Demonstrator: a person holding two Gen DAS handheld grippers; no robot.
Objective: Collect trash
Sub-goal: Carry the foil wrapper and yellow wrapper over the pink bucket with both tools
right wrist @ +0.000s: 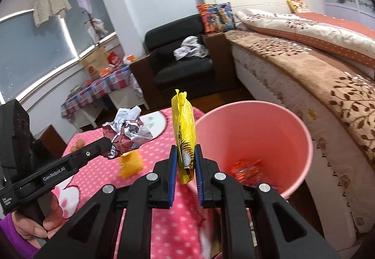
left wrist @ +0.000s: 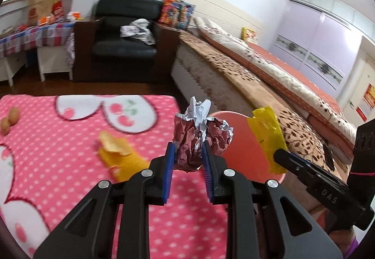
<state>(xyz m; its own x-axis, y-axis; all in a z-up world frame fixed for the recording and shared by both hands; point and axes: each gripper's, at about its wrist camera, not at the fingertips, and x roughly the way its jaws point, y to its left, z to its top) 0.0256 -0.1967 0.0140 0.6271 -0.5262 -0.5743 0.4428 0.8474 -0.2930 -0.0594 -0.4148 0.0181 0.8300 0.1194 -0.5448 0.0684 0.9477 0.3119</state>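
My left gripper [left wrist: 187,153] is shut on a crumpled maroon-and-white paper ball [left wrist: 201,134], held above the pink dotted blanket [left wrist: 58,153]; the paper ball [right wrist: 127,133] and the left gripper [right wrist: 106,142] also show at the left of the right wrist view. My right gripper [right wrist: 186,158] is shut on a flat yellow snack wrapper [right wrist: 184,132], held upright just left of the pink bin [right wrist: 302,141]. That wrapper [left wrist: 266,134] and right gripper [left wrist: 277,153] appear at the right of the left wrist view, over the bin [left wrist: 243,155]. Orange wrappers lie in the bin's bottom.
An orange-yellow snack bag [left wrist: 119,153] lies on the blanket, and small round brown items [left wrist: 9,120] sit near its left edge. A bed [left wrist: 269,85] runs along the right. Behind are a black armchair [left wrist: 124,36] and a cluttered checked table [left wrist: 35,36]. A hand [right wrist: 32,219] holds the left gripper.
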